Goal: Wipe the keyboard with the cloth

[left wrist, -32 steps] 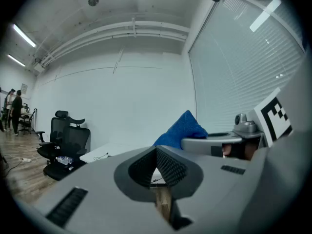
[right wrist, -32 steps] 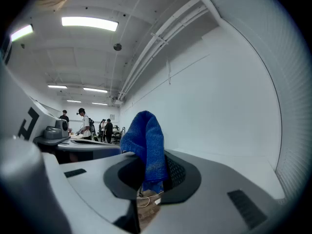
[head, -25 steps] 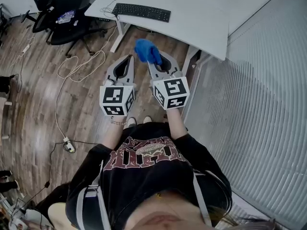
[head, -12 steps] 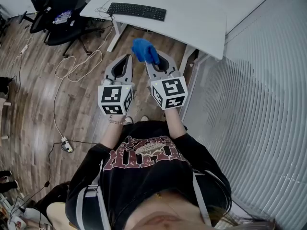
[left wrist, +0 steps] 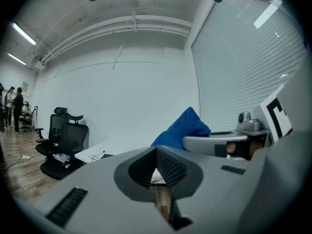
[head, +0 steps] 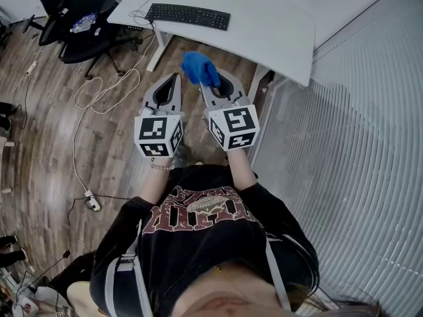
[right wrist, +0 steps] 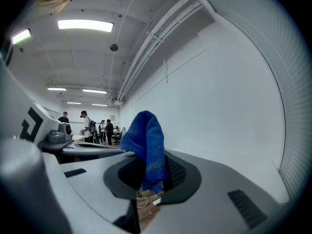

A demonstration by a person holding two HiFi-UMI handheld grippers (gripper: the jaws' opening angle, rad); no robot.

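A black keyboard (head: 188, 16) lies near the left end of a white desk (head: 277, 25), far ahead of both grippers. My right gripper (head: 213, 86) is shut on a blue cloth (head: 200, 69), which bunches up above its tips; in the right gripper view the cloth (right wrist: 146, 147) hangs folded over the jaws of the right gripper (right wrist: 155, 173). My left gripper (head: 174, 81) is held beside it in the air, shut with nothing in it. In the left gripper view the left gripper (left wrist: 157, 151) shows closed jaws, with the cloth (left wrist: 183, 128) to its right.
A black office chair (head: 79, 18) stands left of the desk. White cables (head: 106, 88) and a power strip (head: 92, 202) lie on the wooden floor. White blinds (head: 344, 144) run along the right. Several people (right wrist: 87, 128) stand far off.
Almost nothing differs: both grippers and the cloth sit slightly further left in the head view. The cloth stays clamped in the right gripper.
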